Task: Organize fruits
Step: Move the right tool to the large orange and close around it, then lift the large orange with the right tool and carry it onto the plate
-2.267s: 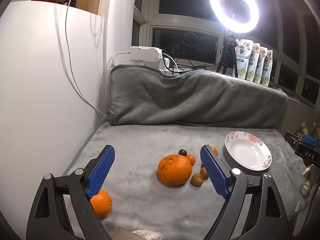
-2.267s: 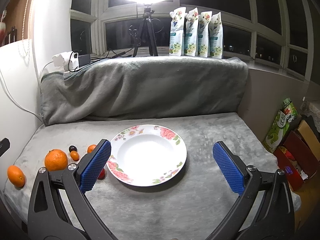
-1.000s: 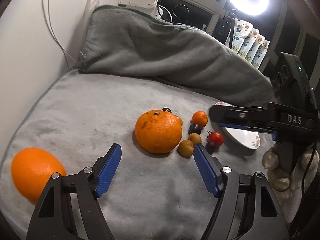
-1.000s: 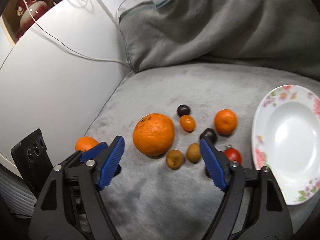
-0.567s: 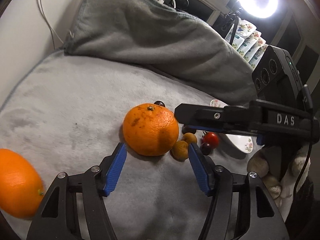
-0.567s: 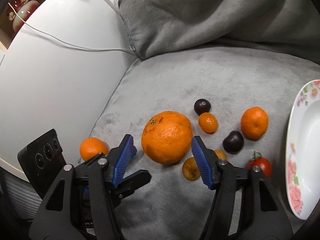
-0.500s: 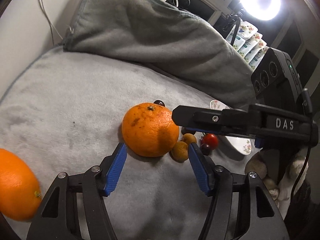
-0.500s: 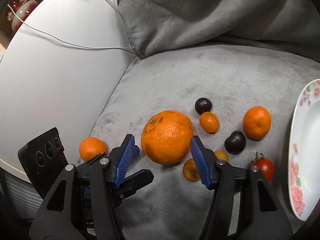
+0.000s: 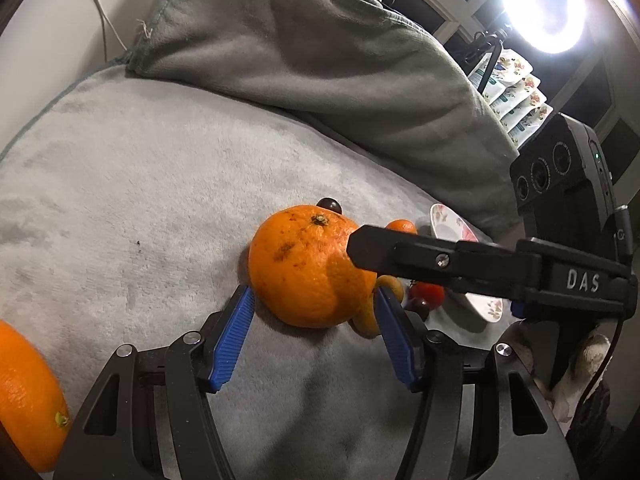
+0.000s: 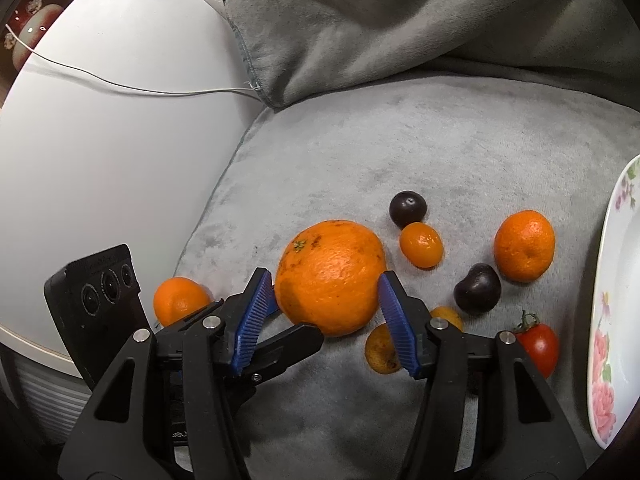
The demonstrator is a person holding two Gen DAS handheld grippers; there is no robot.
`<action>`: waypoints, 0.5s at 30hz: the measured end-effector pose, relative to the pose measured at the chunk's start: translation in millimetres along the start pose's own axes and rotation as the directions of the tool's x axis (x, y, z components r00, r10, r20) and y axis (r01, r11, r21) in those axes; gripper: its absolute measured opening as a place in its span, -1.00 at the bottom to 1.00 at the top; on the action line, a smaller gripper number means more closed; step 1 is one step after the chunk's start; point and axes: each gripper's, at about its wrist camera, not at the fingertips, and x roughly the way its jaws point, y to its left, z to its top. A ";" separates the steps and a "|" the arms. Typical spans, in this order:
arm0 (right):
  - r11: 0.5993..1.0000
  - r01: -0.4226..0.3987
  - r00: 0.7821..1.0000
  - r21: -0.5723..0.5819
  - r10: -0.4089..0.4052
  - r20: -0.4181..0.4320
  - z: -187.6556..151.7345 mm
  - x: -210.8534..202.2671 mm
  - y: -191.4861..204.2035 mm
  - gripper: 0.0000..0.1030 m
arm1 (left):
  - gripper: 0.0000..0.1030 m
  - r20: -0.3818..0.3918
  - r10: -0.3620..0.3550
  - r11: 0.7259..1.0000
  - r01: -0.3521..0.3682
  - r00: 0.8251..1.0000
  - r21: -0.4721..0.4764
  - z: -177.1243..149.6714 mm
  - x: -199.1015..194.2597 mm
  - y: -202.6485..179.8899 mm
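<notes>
Fruits scattered over a grey plush blanket [image 10: 460, 128], draped up at the back over a raised ledge. From the left: white curved wall [image 10: 100, 140] hard against the blanket edge, thin cable [image 10: 132, 89] trailing across it. Small orange [image 10: 179, 300] near that edge, just beside the left gripper [image 9: 312, 332]. Big orange [image 10: 331, 276] next — flanked by both tools at once: left gripper spread, blue pads either side, whether touching the peel cannot be told; right gripper [image 10: 326, 312] likewise spread around it. Further right, dark plum [image 10: 408, 209], kumquat [image 10: 421, 245], two brownish small fruits [image 10: 382, 349] partly hidden behind a finger, dark cherry [image 10: 477, 289], mandarin [image 10: 524, 246], tomato [image 10: 538, 346]. Floral plate [image 10: 612, 320] at the far right edge. Open blanket behind the fruit, up to the fold. Ring light [image 9: 544, 4] and pouches [image 9: 508, 88] beyond, by dark windows.
</notes>
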 end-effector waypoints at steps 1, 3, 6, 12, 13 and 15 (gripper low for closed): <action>1.000 0.005 1.000 0.002 -0.005 -0.003 -0.3 0.4 -0.6 0.14 | 0.18 -0.004 0.001 1.000 -0.001 1.000 -0.003 0.7 0.8 0.5; 1.000 0.004 1.000 0.006 -0.004 -0.013 0.7 3.4 -3.0 0.14 | 0.18 -0.006 0.003 1.000 -0.003 1.000 -0.002 1.9 2.2 0.7; 1.000 0.014 1.000 -0.003 -0.014 -0.011 1.6 5.2 -2.8 0.14 | 0.18 -0.003 0.002 1.000 -0.002 1.000 0.002 1.3 3.0 1.3; 1.000 0.011 1.000 0.005 -0.011 -0.006 1.8 5.0 -5.0 0.07 | 0.18 0.007 0.023 0.999 -0.023 1.000 0.029 0.8 4.7 -3.6; 1.000 0.012 1.000 0.003 -0.012 -0.004 1.6 5.0 -4.8 0.06 | 0.18 0.008 0.028 0.999 -0.028 1.000 0.035 0.7 4.9 -4.3; 1.000 0.017 1.000 -0.009 -0.017 0.001 -0.1 3.4 -3.7 0.06 | 0.18 0.011 0.036 0.998 -0.036 0.999 0.045 0.6 5.0 -6.3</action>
